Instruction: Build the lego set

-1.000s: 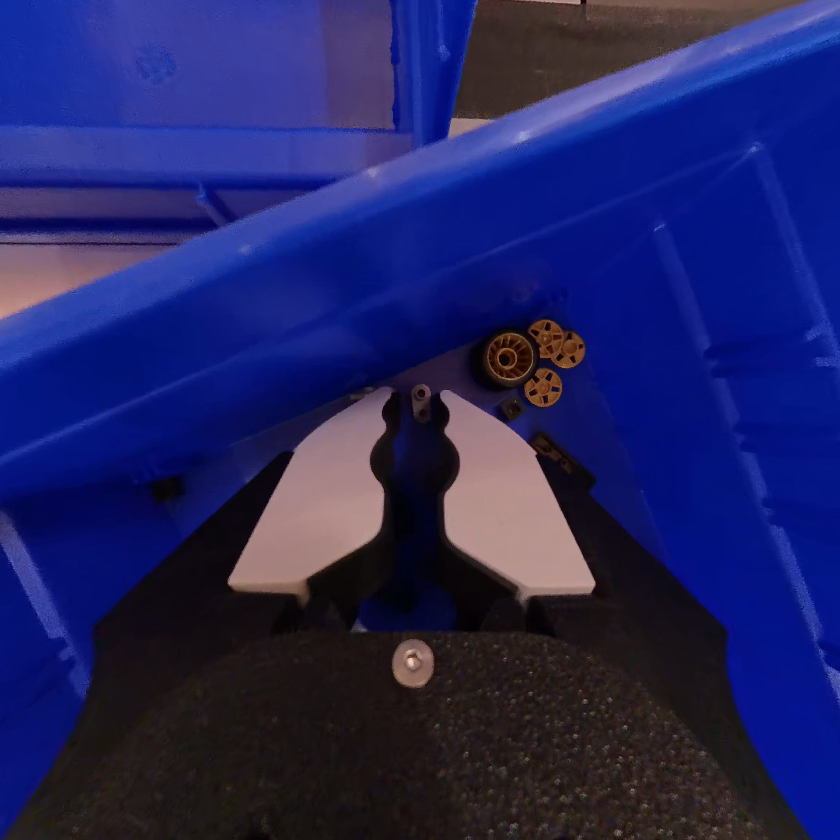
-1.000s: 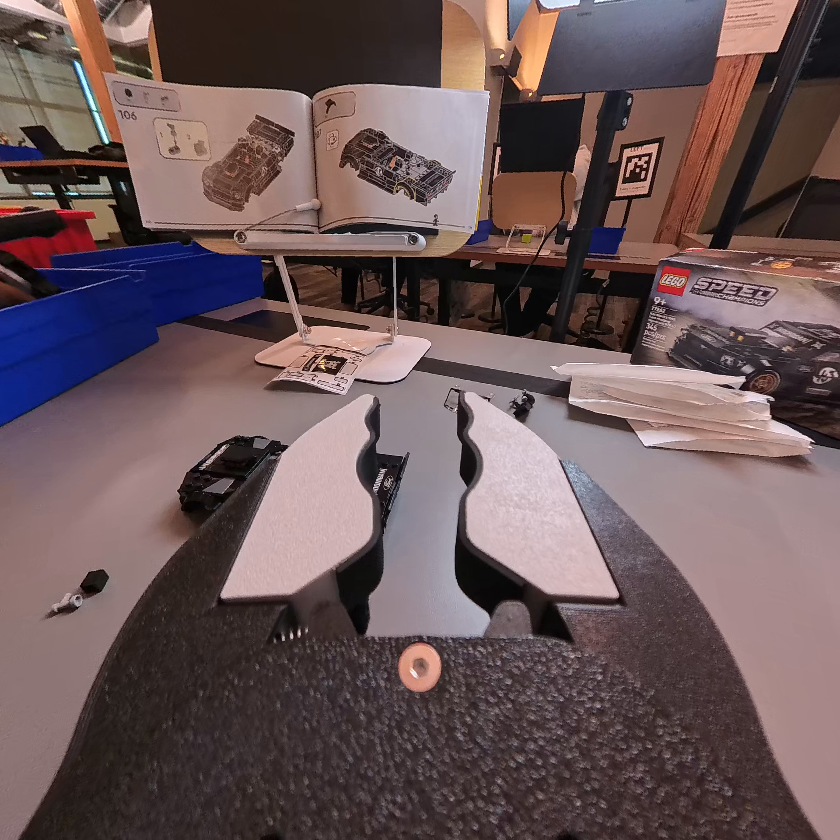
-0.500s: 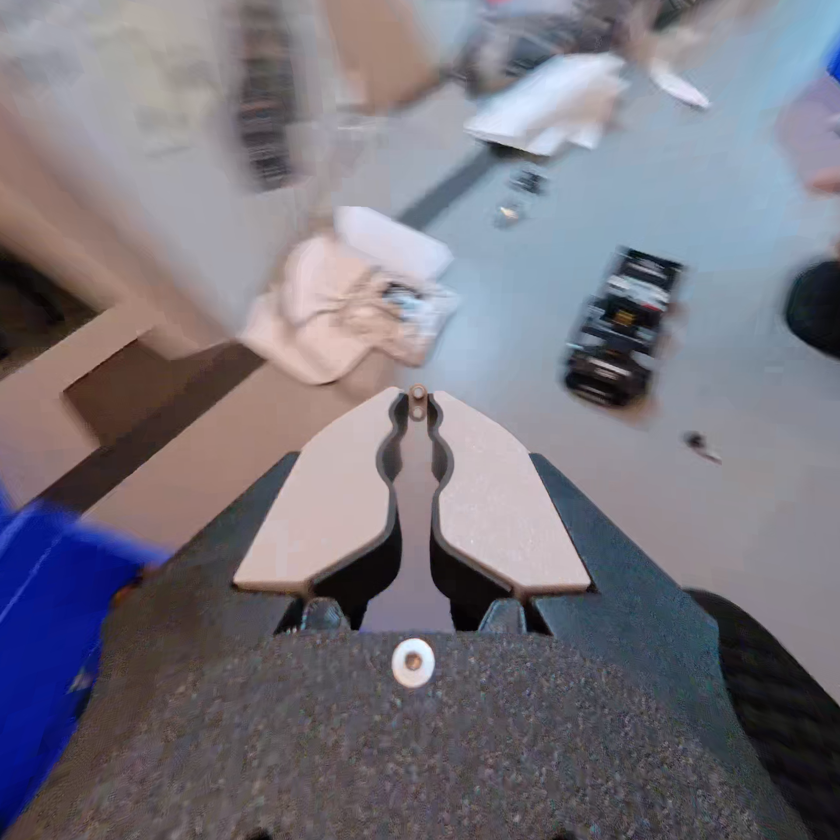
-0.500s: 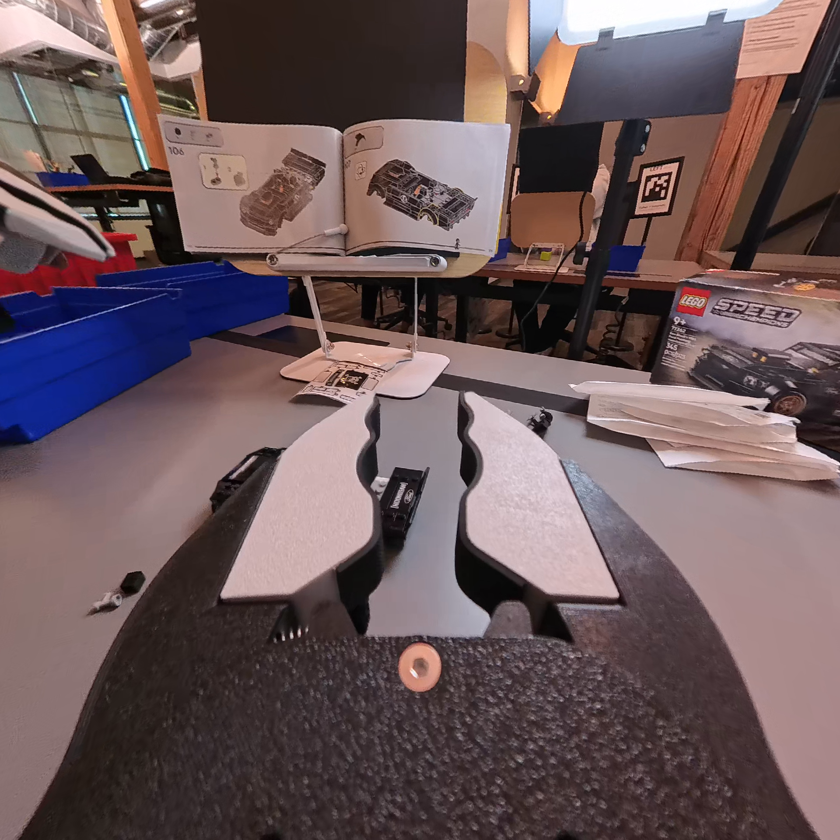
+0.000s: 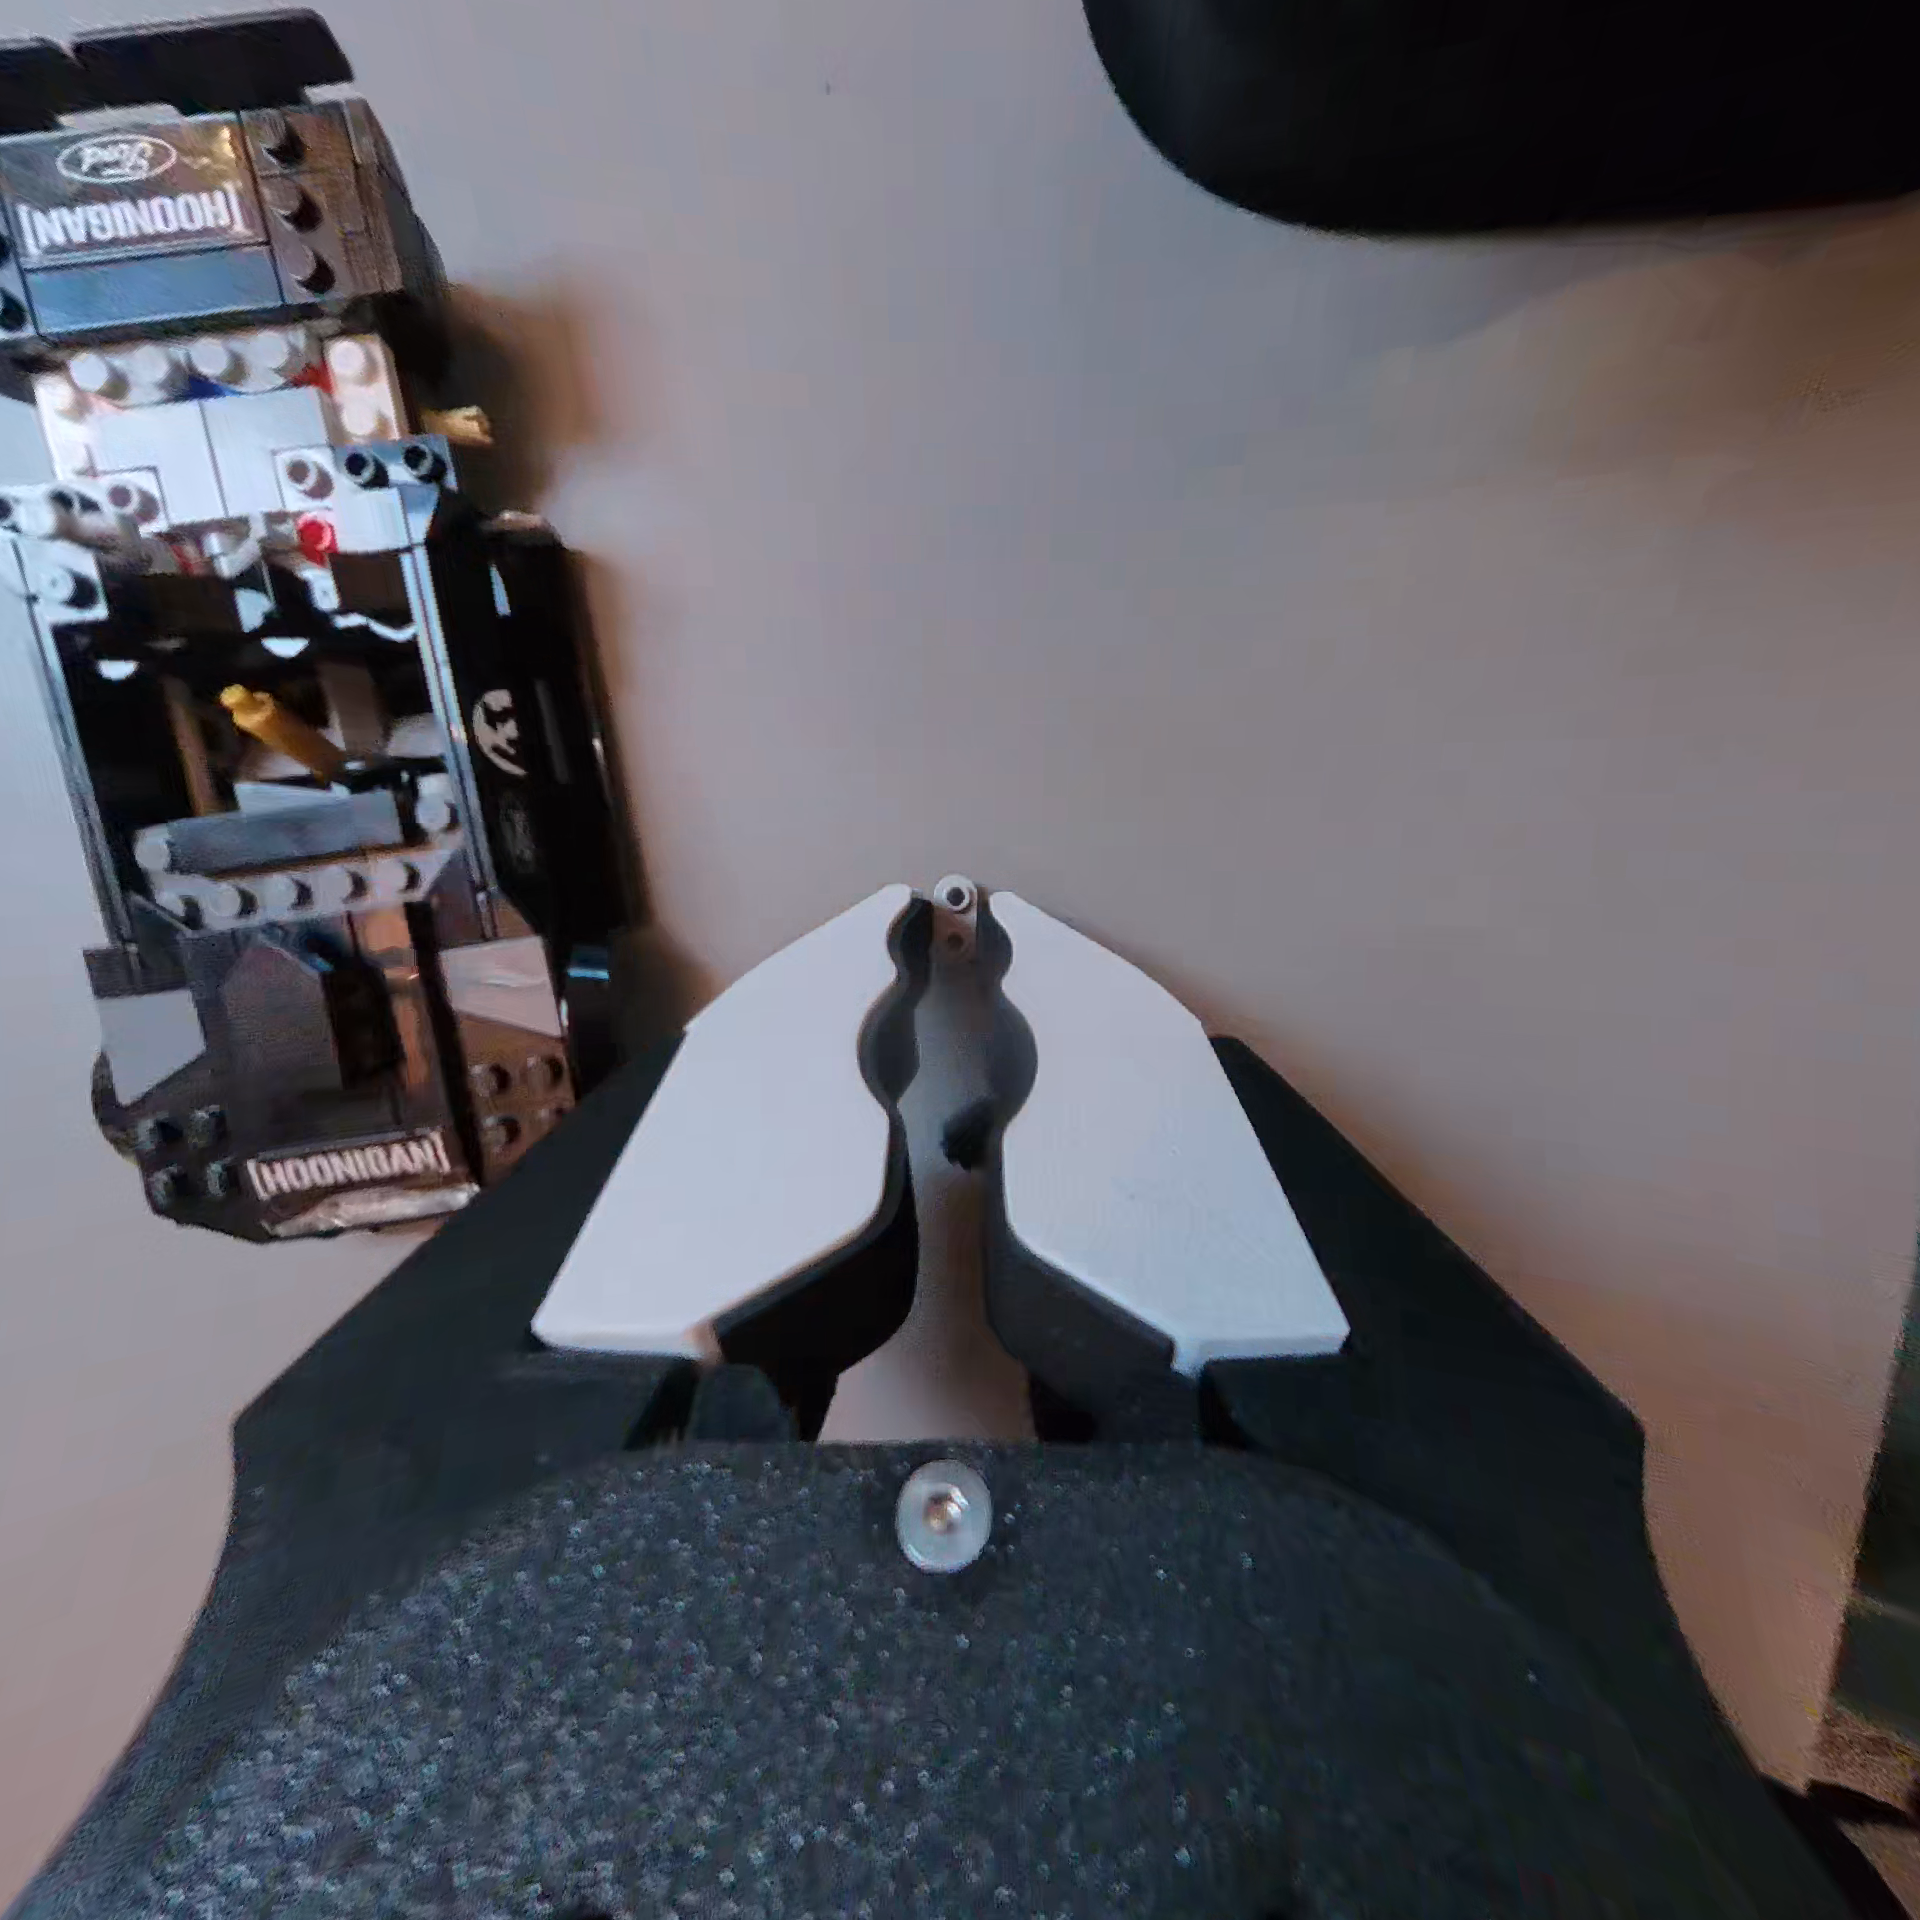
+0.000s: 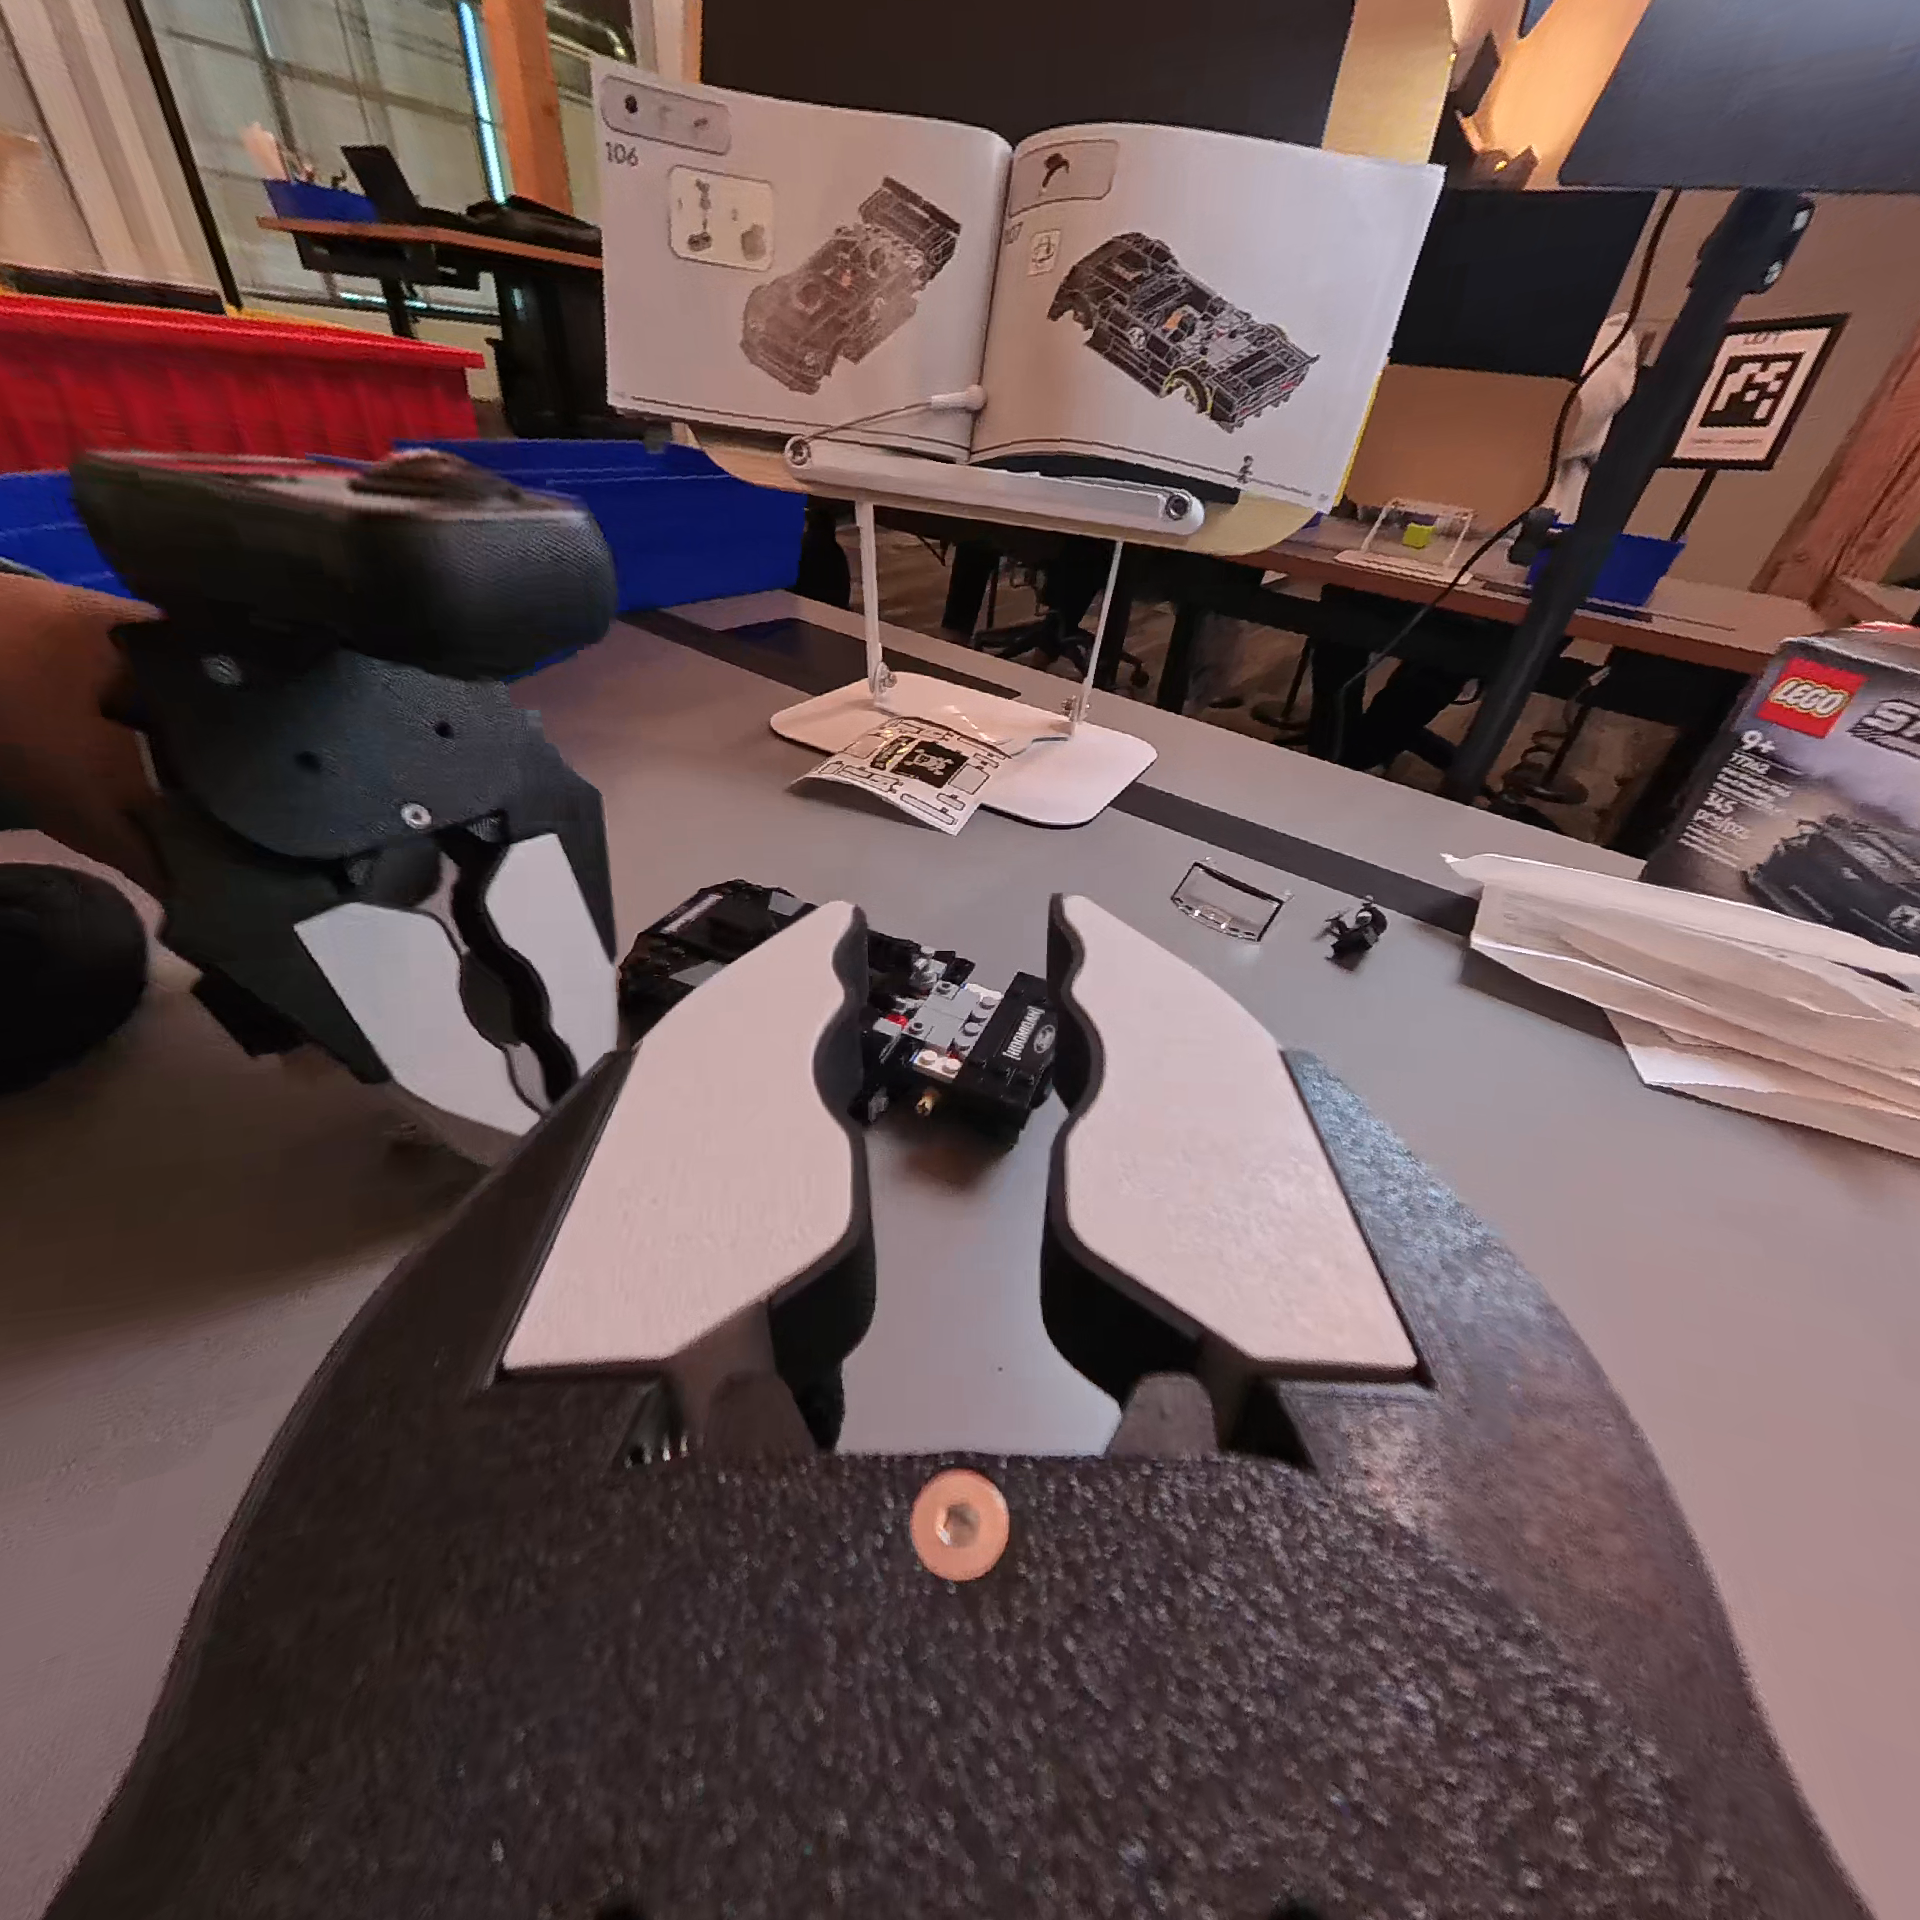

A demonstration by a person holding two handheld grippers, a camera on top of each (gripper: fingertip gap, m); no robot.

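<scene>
Between the tips of the left gripper (image 5: 954, 914), at twelve o'clock in its own wrist view, a small grey lego piece (image 5: 954, 906) sits pinched, the jaws drawn together on it above the grey table (image 5: 1299, 623). A tiny black piece (image 5: 966, 1135) lies on the table in the gap farther back between the fingers. At ten o'clock from those tips the half-built black lego car (image 5: 291, 665) rests flat on the table, roof off, studs and a gold part showing inside.

From the right wrist view, the right gripper (image 6: 954, 914) hangs with its jaws apart and nothing between them, the car (image 6: 961, 1039) lying just beyond at twelve o'clock. At nine o'clock the left gripper (image 6: 530, 1081) points down at the table. Farther, at one o'clock, lie a clear windscreen piece (image 6: 1226, 899) and a small dark piece (image 6: 1351, 925); paper bags (image 6: 1704, 987) and the set's box (image 6: 1808, 800) sit at two o'clock. Beyond, at twelve, an open instruction booklet (image 6: 997, 281) rests on a white stand (image 6: 966, 738), a sticker sheet (image 6: 904, 769) at its foot, blue bins (image 6: 644, 509) at ten.
</scene>
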